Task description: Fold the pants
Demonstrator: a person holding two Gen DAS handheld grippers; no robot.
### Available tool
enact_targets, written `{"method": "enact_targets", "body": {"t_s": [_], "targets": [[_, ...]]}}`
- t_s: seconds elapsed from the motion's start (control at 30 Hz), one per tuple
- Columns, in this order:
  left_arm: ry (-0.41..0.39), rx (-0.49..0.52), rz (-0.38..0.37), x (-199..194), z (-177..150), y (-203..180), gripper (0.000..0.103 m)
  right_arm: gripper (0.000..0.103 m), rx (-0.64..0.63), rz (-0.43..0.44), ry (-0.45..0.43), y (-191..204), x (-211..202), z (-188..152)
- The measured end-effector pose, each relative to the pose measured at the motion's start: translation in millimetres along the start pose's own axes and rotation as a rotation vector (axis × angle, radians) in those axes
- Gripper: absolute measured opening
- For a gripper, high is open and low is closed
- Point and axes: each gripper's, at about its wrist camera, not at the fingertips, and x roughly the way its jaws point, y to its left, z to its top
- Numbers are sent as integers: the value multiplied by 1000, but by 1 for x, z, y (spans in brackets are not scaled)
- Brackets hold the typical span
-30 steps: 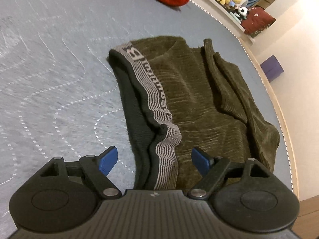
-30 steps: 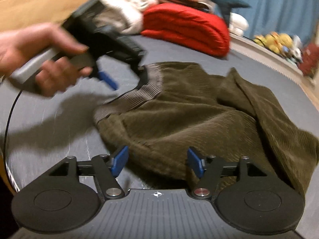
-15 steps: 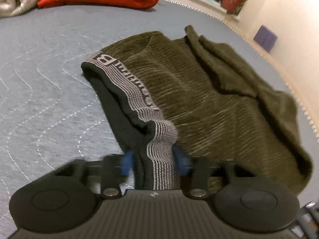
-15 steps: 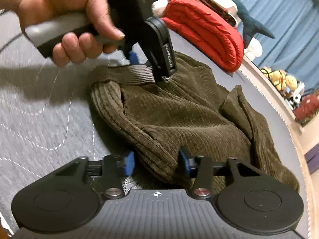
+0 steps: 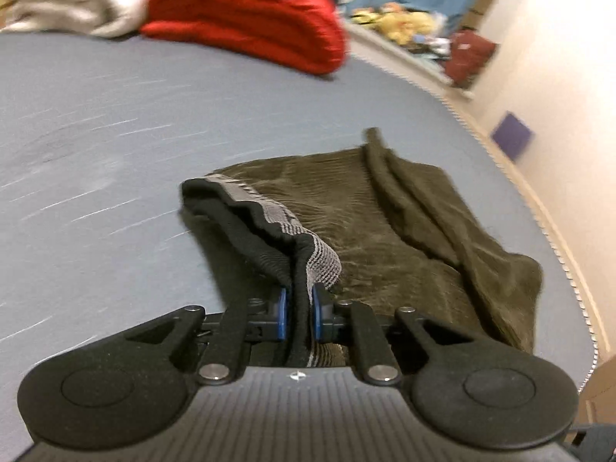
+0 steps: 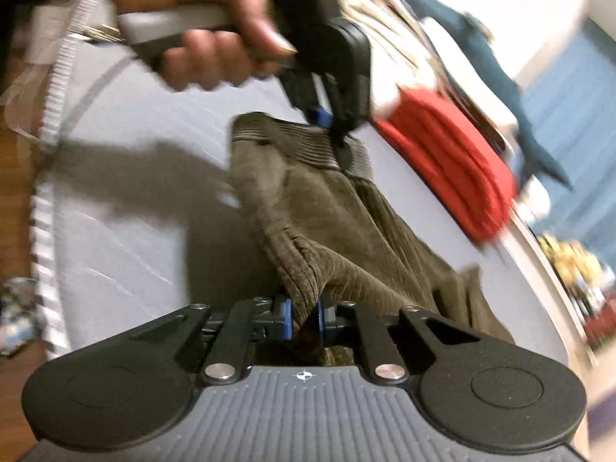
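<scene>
Now both my tongs have just been closing on the pants [image 5: 385,231], which lie on the grey bed [image 5: 115,134], spreading toward one o'clock in my left view. My left tongs [image 5: 298,313] pinch the striped waistband [image 5: 308,258]; my right tongs [image 6: 304,317] pinch a thick fold of the corduroy side. To do this step well, I think I should lift both corners together, at the same height, and keep the cloth stretched between them, so the fold lands straight without wrinkles.
</scene>
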Motion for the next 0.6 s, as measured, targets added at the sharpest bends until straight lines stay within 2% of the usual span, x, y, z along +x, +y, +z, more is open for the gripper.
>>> {"method": "enact_targets", "body": {"t_s": [0.17, 0.23, 0.27, 0.33, 0.37, 0.4, 0.5, 0.57, 0.6], "targets": [[36, -78, 94, -42, -18, 52, 12, 11, -104, 136, -106, 47, -4, 31], [49, -86, 146, -48, -22, 63, 2, 11, -128, 153, -121, 62, -1, 41], [54, -67, 204, -49, -22, 65, 2, 12, -137, 145, -117, 66, 1, 44], [53, -17, 256, -55, -20, 66, 4, 16, -124, 119, -83, 71, 7, 47], [31, -25, 252, -59, -18, 67, 7, 19, -110, 142, -71, 66, 7, 47], [8, -38, 231, -64, -18, 67, 14, 20, -95, 167, -63, 62, 7, 48], [-39, -18, 123, -75, -16, 52, 29, 32, -12, 232, -59, 38, -2, 46], [-46, 41, 72, -72, -15, 33, 30, 39, 68, 261, -69, 21, -16, 42], [-40, 73, 50, -69, -15, 24, 30, 39, 105, 271, -75, 12, -23, 40]]}}
